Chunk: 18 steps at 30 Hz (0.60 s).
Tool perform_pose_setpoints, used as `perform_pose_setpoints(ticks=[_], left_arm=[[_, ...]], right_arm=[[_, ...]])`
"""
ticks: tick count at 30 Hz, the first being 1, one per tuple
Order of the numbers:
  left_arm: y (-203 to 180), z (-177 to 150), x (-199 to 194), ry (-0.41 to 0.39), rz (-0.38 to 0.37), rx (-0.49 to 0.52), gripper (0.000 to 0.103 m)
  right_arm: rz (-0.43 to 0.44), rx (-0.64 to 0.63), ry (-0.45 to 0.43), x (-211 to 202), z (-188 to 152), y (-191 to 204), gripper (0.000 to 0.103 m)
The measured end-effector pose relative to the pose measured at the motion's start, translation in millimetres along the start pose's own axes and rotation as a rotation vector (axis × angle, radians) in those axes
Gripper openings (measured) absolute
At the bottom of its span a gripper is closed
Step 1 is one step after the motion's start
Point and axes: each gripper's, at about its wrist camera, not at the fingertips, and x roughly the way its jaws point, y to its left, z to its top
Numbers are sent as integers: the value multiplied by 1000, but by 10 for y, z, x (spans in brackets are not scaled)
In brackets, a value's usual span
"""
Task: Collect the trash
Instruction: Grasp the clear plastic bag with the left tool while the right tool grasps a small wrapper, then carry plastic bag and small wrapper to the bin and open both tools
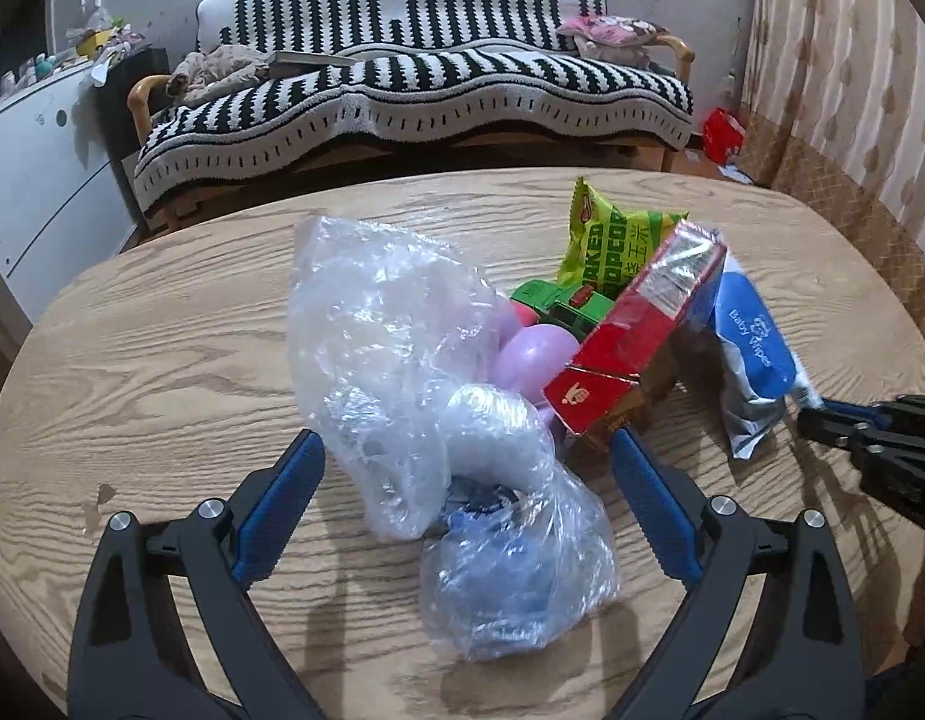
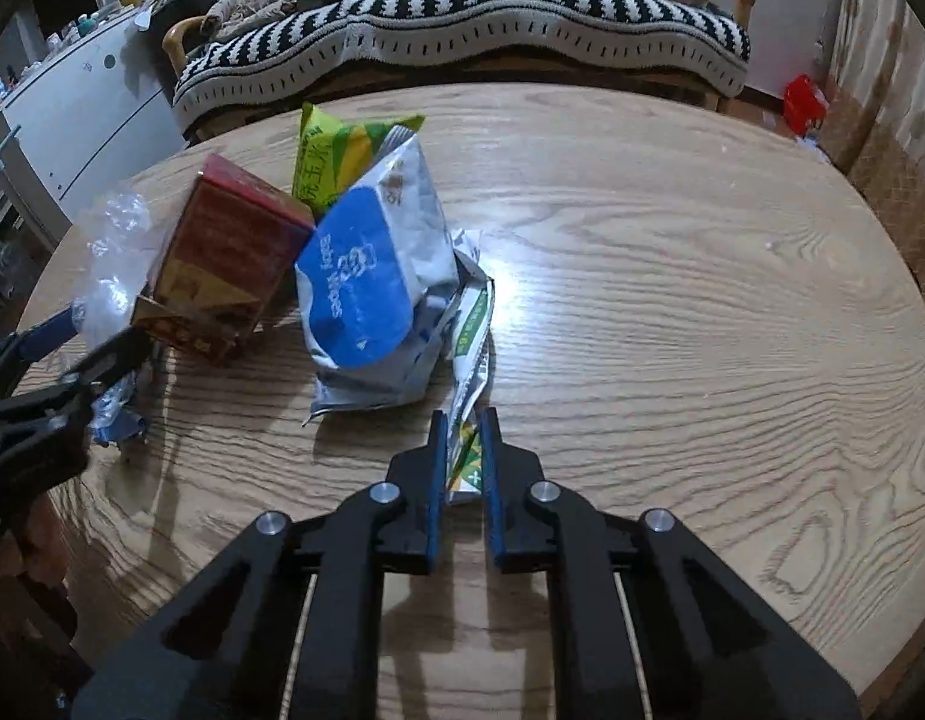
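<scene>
A pile of trash lies on the round wooden table [image 1: 162,330]. In the left wrist view my left gripper [image 1: 468,450] is open, its fingers either side of crumpled clear plastic bags [image 1: 396,348]. Behind them are a red carton [image 1: 636,324], a green popcorn packet [image 1: 612,240], purple and green toys [image 1: 540,342] and a blue baby wipes pack [image 1: 750,330]. In the right wrist view my right gripper [image 2: 464,420] is shut on a white and green wrapper [image 2: 471,354] that lies beside the baby wipes pack [image 2: 366,282]. The red carton [image 2: 222,258] and popcorn packet [image 2: 336,156] sit to its left.
A sofa with a black and white striped cover [image 1: 414,78] stands behind the table. A white cabinet [image 1: 36,162] is at the left and a red item [image 1: 723,132] lies on the floor at the right. The table's right half [image 2: 702,300] is bare wood.
</scene>
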Motion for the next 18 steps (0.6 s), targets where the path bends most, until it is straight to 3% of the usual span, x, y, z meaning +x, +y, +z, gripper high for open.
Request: perform_pose_setpoints(ticks=[2, 4, 9, 12, 18], left_arm=[[-12, -4, 17, -1, 9, 5, 92], [0, -4, -28, -10, -1, -2, 79], [33, 20, -160, -23, -37, 7, 28], [67, 21, -204, -9, -42, -2, 11], [123, 66, -587, -78, -61, -7, 2]], right_arm=[[7, 0, -3, -36, -18, -9, 12], [6, 0, -6, -68, -36, -29, 12], [6, 13, -9, -109, -55, -99, 12], [10, 24, -15, -154, -67, -116, 12], [10, 36, -40, -283, -101, -192, 11]])
